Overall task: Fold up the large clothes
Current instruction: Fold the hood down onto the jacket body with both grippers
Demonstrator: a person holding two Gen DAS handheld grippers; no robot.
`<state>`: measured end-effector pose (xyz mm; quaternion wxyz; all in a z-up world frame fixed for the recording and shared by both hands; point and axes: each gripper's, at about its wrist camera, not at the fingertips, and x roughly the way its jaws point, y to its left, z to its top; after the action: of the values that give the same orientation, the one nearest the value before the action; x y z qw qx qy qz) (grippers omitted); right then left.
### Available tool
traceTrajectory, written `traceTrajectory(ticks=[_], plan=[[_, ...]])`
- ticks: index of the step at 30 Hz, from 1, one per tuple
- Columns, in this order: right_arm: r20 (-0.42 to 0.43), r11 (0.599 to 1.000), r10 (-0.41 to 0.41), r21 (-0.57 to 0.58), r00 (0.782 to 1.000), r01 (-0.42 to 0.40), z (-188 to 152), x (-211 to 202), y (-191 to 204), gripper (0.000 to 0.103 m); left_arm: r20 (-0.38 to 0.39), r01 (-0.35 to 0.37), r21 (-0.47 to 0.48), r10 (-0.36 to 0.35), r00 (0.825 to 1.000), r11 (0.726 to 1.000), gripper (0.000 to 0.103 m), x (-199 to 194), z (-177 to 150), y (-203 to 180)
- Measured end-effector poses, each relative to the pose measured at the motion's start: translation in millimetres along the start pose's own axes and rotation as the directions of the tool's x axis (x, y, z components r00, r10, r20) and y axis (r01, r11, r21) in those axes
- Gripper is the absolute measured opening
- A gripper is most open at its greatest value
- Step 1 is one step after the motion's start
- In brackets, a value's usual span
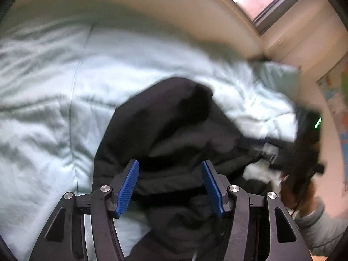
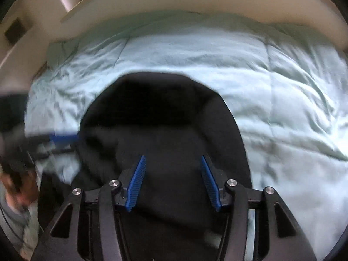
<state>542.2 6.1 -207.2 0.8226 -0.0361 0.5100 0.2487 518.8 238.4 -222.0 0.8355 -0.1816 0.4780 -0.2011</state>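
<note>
While the black garment (image 1: 165, 126) lies bunched on the pale green quilt (image 1: 54, 87) of the bed, no neat fold shows yet, so most of the work seems left. Left tongs (image 1: 170, 187) and right tongs (image 2: 173, 182) stand part open, gripping nothing clearly.
</note>
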Motion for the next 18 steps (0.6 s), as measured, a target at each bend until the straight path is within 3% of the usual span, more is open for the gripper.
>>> traceTrajectory(ticks=[2, 5, 8, 12, 14, 15, 18], plan=[[-0.060, 1.000, -0.016, 0.010, 0.998, 0.017, -9.1, 13.2, -6.8, 0.056, -0.034, -0.048, -0.023, 0.047, 0.998, 0.999, 0.063, 12.5, 2.9, 8.4], [-0.127, 0.997, 0.023, 0.076, 0.992, -0.014, -25.4, 41.5, -20.6, 0.055, -0.173, -0.096, -0.106, 0.077, 0.982, 0.990, 0.061, 54.3, -7.3, 37.5], [-0.121, 0.997, 0.030, 0.072, 0.992, -0.021, -21.8, 32.0, -21.9, 0.055, -0.159, -0.116, -0.060, 0.106, 0.982, 0.991, 0.061, 42.9, -6.1, 30.7], [-0.055, 0.997, 0.077, -0.002, 0.995, -0.077, -13.5, -13.5, -26.6, 0.057, -0.084, -0.038, 0.008, 0.039, 0.996, 0.999, 0.062, -4.9, 7.6, 18.3], [-0.022, 0.996, 0.094, -0.006, 0.995, -0.094, -5.1, -30.0, -37.9, 0.063, -0.044, -0.036, 0.032, 0.037, 0.998, 0.999, 0.067, -26.2, 19.9, 20.6], [-0.004, 0.995, 0.103, -0.002, 0.995, -0.103, 1.4, -35.4, -46.7, 0.067, -0.028, -0.036, 0.034, 0.037, 0.999, 0.999, 0.077, -34.3, 26.2, 26.1], [-0.010, 0.989, 0.146, 0.021, 0.989, -0.146, 19.8, -30.8, -72.5, 0.070, -0.045, 0.047, 0.001, -0.047, 0.998, 0.999, 0.079, -33.7, 50.6, 50.7]])
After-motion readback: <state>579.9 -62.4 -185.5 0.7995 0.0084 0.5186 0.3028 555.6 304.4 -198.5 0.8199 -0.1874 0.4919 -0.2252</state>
